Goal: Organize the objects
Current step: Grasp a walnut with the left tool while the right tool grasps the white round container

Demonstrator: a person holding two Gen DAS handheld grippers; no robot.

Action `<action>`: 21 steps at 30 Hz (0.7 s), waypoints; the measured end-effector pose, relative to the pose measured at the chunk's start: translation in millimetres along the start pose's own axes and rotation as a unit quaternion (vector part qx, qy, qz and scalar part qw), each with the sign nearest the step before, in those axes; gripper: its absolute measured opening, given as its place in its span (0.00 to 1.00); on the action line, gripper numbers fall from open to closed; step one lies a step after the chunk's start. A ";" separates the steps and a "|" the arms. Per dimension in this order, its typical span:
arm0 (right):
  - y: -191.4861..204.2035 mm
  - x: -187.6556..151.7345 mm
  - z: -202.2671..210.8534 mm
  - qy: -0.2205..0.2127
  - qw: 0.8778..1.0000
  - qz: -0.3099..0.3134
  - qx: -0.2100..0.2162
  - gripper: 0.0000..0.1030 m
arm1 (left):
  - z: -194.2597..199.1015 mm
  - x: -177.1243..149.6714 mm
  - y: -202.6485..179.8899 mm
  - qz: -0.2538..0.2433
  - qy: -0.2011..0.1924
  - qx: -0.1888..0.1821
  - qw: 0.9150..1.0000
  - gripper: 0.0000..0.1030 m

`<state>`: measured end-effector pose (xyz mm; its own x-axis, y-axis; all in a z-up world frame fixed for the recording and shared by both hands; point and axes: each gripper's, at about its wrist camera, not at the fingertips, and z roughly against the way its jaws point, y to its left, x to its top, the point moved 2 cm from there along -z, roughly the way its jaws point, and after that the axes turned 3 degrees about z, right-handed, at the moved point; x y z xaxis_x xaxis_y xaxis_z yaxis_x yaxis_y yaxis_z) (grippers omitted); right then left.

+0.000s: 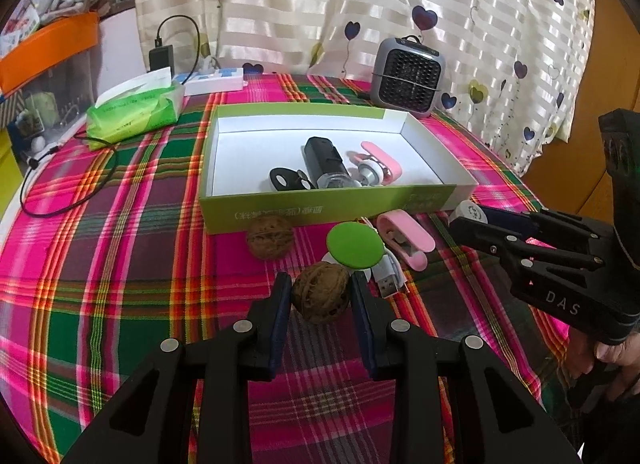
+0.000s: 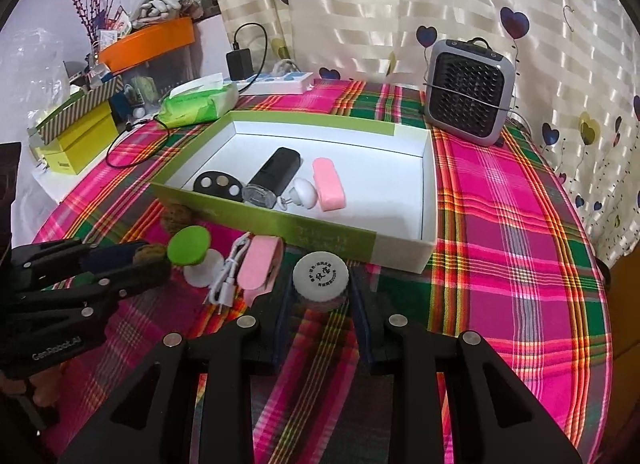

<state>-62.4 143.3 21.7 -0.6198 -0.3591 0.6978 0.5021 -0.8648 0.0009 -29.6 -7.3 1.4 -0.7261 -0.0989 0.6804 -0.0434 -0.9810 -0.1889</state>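
Note:
My left gripper [image 1: 320,279] is shut on a brown walnut [image 1: 320,298] just above the plaid tablecloth; in the right wrist view it reaches in from the left, left gripper [image 2: 154,254]. My right gripper [image 2: 319,286] is shut on a small jar with a white printed lid [image 2: 320,273], close to the front wall of the green box [image 2: 332,238]; the left wrist view shows this right gripper [image 1: 460,222] at the right. A second walnut [image 1: 270,238], a green-topped round piece [image 1: 354,244], a pink clip [image 1: 408,240] and a white USB cable [image 1: 388,280] lie before the box.
Inside the box lie a black device [image 2: 276,174], a pink block [image 2: 328,184], a black disc with holes [image 2: 218,184] and a white knob [image 2: 302,192]. A grey fan heater [image 2: 468,92], a green tissue pack [image 1: 136,108] and a black cord [image 1: 60,192] sit farther back.

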 end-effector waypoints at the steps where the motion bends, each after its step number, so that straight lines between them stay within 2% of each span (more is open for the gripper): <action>1: 1.1 -0.3 1.2 -0.001 1.000 0.001 0.001 0.28 | 1.4 -0.1 -0.1 0.000 -0.002 0.001 1.000 0.27; 21: 15.2 -2.9 25.0 -0.027 0.999 0.009 0.017 0.28 | 26.0 4.0 -3.7 -0.003 -0.032 0.010 0.999 0.27</action>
<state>-37.9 140.0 37.5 -0.5773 -0.3549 0.7353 0.5342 -0.8453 0.0115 -14.6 -8.3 23.2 -0.6801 -0.1034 0.7258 -0.0326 -0.9848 -0.1708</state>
